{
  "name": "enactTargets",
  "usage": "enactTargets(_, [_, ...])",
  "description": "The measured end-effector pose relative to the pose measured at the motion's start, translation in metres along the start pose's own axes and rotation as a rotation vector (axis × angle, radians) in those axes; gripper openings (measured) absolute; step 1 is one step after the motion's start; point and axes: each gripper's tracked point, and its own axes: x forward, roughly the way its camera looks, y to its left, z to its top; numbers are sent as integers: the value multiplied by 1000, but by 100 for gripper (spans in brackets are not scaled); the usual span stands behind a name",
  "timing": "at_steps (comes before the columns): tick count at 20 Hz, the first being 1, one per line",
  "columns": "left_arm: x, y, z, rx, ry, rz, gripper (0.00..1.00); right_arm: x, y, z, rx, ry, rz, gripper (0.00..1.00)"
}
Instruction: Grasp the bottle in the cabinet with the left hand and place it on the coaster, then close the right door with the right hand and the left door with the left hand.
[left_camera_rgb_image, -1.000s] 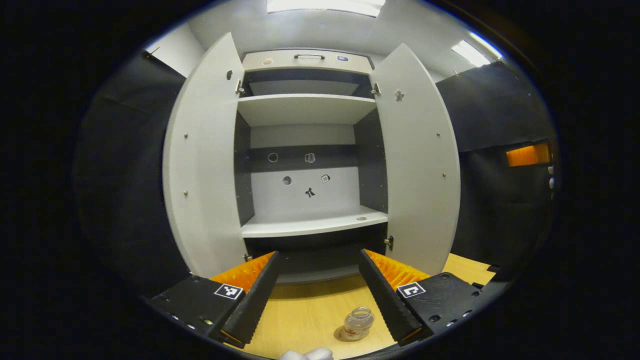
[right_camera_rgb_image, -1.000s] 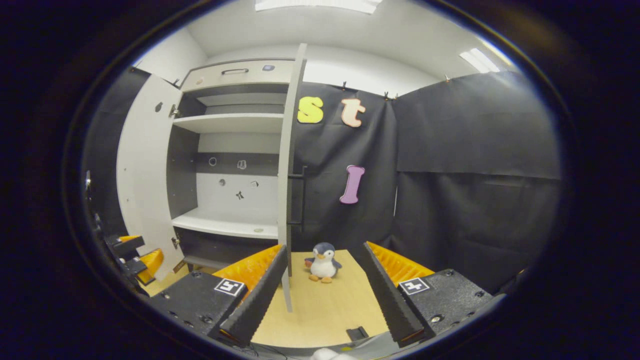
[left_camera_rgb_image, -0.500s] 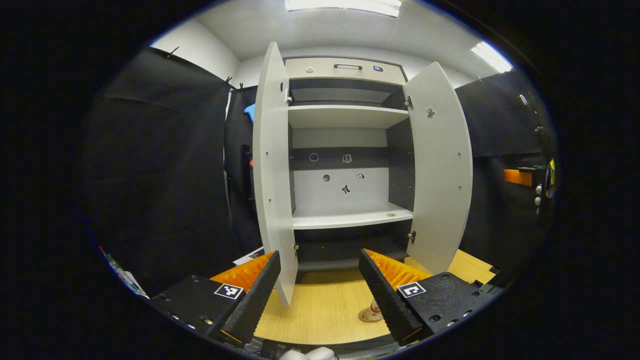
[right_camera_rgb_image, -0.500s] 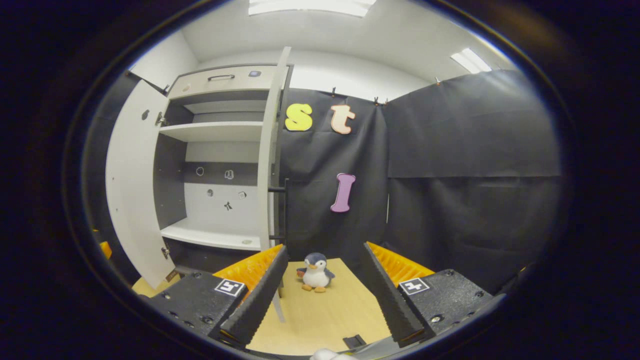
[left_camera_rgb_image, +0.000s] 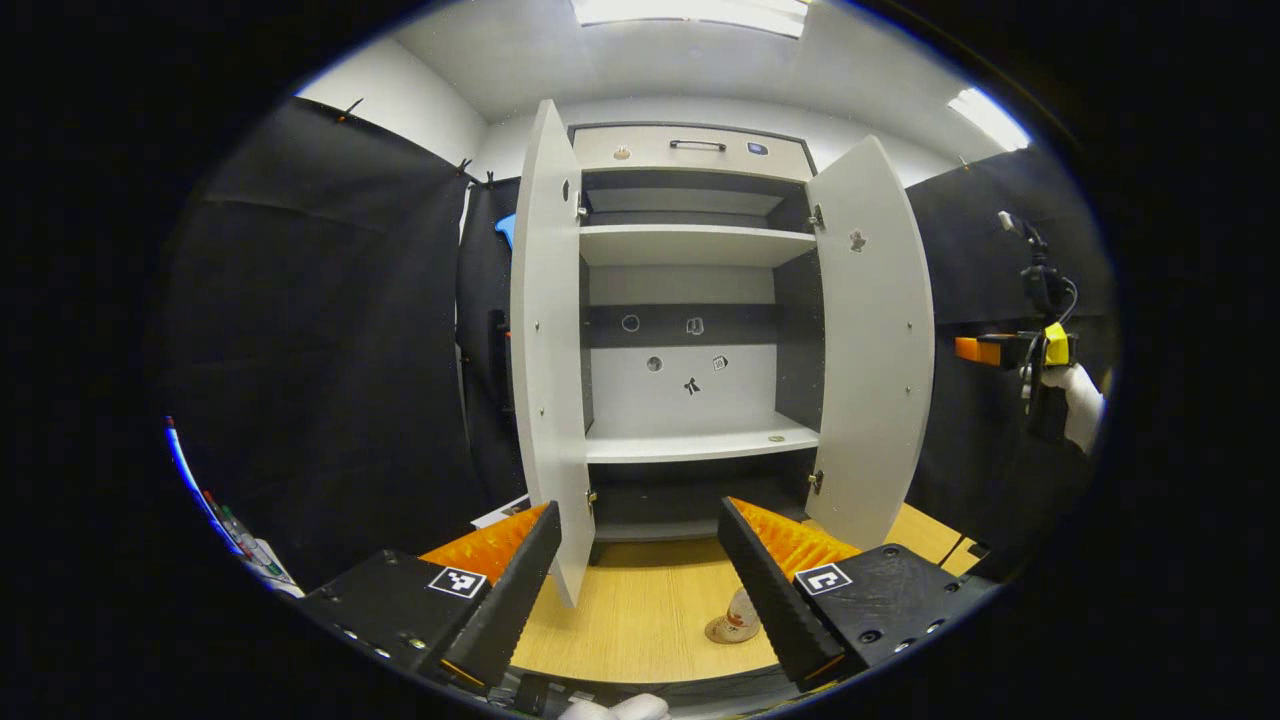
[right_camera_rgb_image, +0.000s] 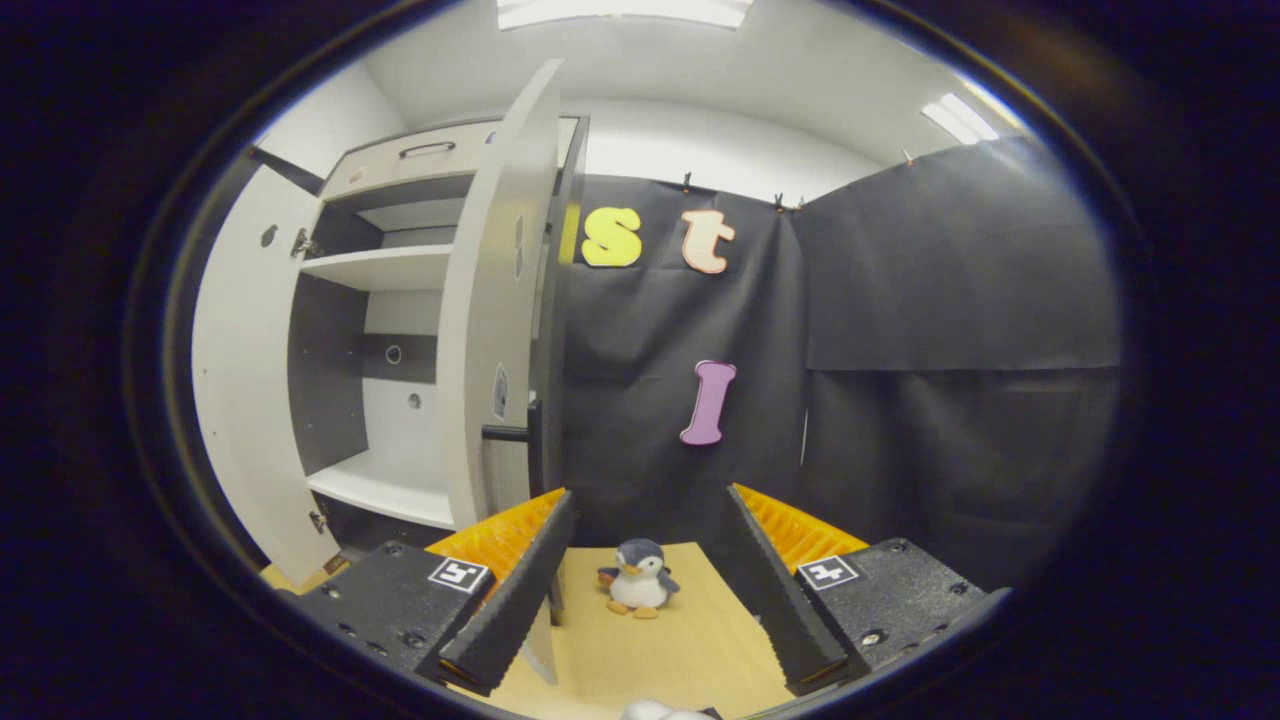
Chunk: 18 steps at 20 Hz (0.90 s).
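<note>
standing on its coaster (left_camera_rgb_image: 722, 632), bottle (left_camera_rgb_image: 741, 610) beside left gripper (left_camera_rgb_image: 640, 585), both grippers' jaws released, empty

Left gripper view faces the open cabinet (left_camera_rgb_image: 690, 330) head-on from low over the table (left_camera_rgb_image: 640, 620). Right gripper view sits farther right, angled toward the booth wall (right_camera_rgb_image: 900, 330); both share the cabinet interior.
</note>
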Motion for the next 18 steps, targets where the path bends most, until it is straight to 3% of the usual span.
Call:
enactTargets(5, [-1,-13,8,8,-6,65,96,37,3,3,-7,17,111,97])
enactTargets(10, [-3,-24,7,0,-7,131,96,46,19,2,-16,48,243,95])
enactTargets(12, [-6,-25,5,10,-6,174,96,46,21,0,-15,64,271,91])
enactTargets(15, [-11,-25,4,13,-1,232,95,45,27,2,-49,53,297,94])
enactTargets(16, [-12,-25,1,6,5,244,96,44,33,2,-49,52,307,90])
enactTargets(18, [-14,-28,-2,-8,15,250,96,38,53,0,-26,56,336,94])
